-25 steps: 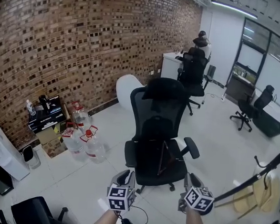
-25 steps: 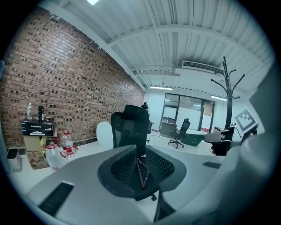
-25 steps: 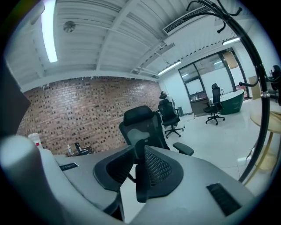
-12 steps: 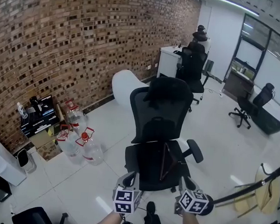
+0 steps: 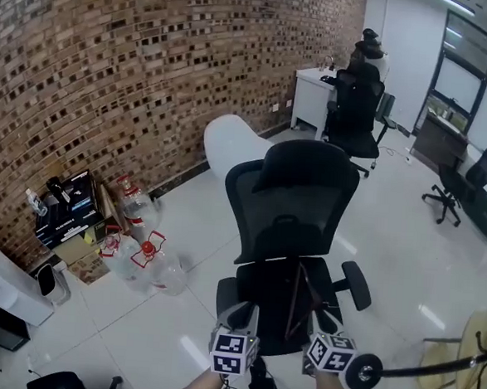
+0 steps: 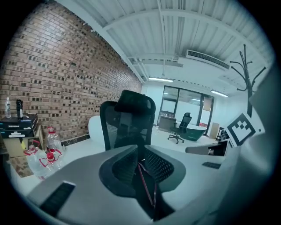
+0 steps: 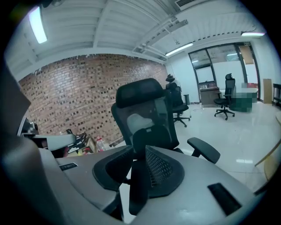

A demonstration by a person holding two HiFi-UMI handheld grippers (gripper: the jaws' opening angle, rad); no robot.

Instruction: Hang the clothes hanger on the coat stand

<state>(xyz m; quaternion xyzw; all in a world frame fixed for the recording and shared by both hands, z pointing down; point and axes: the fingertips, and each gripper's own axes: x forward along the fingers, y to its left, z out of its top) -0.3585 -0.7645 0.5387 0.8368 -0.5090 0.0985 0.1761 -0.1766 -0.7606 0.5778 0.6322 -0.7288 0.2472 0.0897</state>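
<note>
Left claw (image 5: pixel 239 316) and right claw (image 5: pixel 324 324), both open and empty, the right just widened, have been brought nearer the chair (image 5: pixel 298 193) holding the hanger (image 5: pixel 294 301).

The clothes hanger (image 5: pixel 292 301) is resting upright on the seat of the office chair (image 5: pixel 297 203), before its backrest. The left gripper (image 5: pixel 243 318) and right gripper (image 5: pixel 321 326) are hovering side by side just before that seat. Water bottles (image 5: pixel 144 253) are standing on the floor (image 5: pixel 176 326) to the chair's left, near the brick wall (image 5: pixel 111 72)

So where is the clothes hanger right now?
The clothes hanger sits on the seat of the black office chair, in the lower middle of the head view, right of the water bottles.
</note>
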